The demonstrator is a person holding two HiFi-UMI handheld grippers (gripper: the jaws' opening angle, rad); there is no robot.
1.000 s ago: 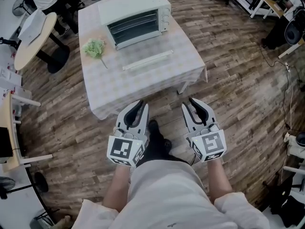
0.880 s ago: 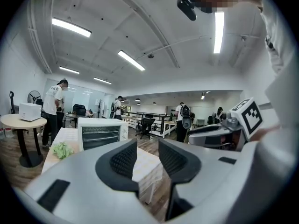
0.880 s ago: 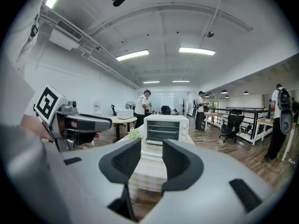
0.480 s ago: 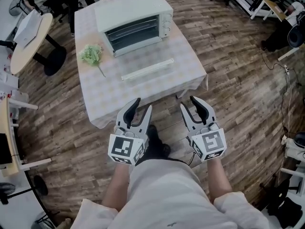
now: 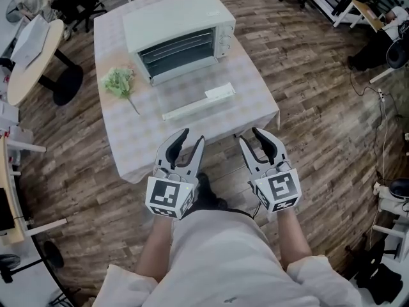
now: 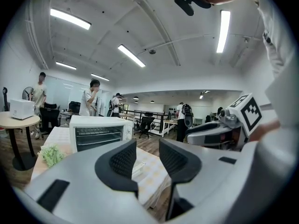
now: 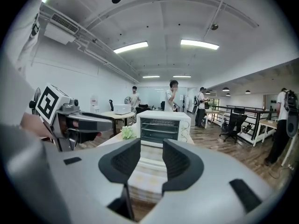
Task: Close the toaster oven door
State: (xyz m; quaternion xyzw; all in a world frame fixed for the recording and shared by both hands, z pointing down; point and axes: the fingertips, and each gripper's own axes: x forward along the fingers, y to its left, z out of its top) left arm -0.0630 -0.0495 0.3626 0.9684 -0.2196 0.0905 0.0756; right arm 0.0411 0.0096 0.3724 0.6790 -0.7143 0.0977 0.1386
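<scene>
Office, plank floor: table under checked cloth. Toaster oven at its far edge, door dropped flat. Probably light, stiff, hinged, glass fragile; lift by handle. Left gripper, right gripper: spread, empty, short of the table.

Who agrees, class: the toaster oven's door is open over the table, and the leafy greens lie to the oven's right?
Not quite: the head view shows the leafy greens to the left of the toaster oven, not its right. The door is indeed open.
</scene>
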